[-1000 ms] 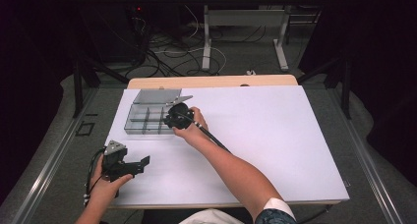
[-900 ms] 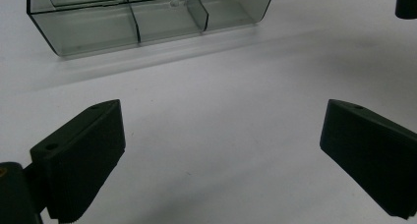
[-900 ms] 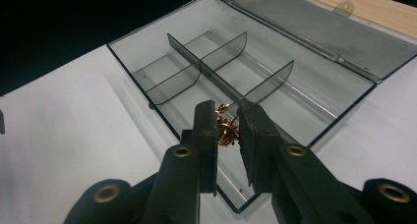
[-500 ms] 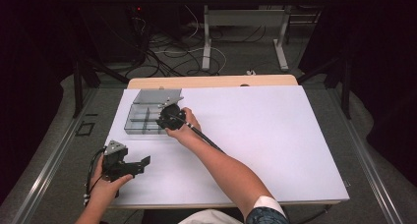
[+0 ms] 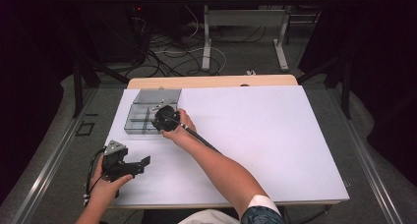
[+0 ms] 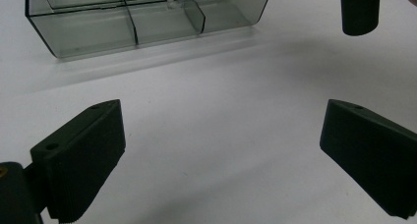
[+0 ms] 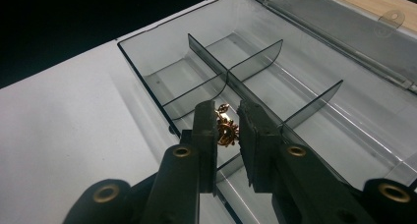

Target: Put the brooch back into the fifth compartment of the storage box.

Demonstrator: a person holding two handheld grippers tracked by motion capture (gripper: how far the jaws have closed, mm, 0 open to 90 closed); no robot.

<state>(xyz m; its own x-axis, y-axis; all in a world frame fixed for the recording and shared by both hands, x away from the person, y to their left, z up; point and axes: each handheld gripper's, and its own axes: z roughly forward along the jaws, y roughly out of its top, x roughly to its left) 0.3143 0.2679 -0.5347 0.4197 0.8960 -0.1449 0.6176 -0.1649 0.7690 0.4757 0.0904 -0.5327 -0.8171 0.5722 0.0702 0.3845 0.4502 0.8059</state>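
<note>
Right gripper (image 7: pixel 227 130) shifted boxward, pinching gold trinket (image 7: pixel 225 128) (mid-jaws).

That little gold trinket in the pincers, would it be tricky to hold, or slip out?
The gold trinket looks tiny and lacy, so probably very light and maybe easily bent. The right gripper pinches it by a small part, so it might slip or swing. Over the clear box, it would likely drop inside rather than roll.

Beyond the white rectangular tabletop (image 5: pixel 275 135), tangled black cables (image 5: pixel 162 57) lay on grey floor (image 5: pixel 236 69); a white-legged desk (image 5: pixel 246 22) stood behind them in darkness.
</note>
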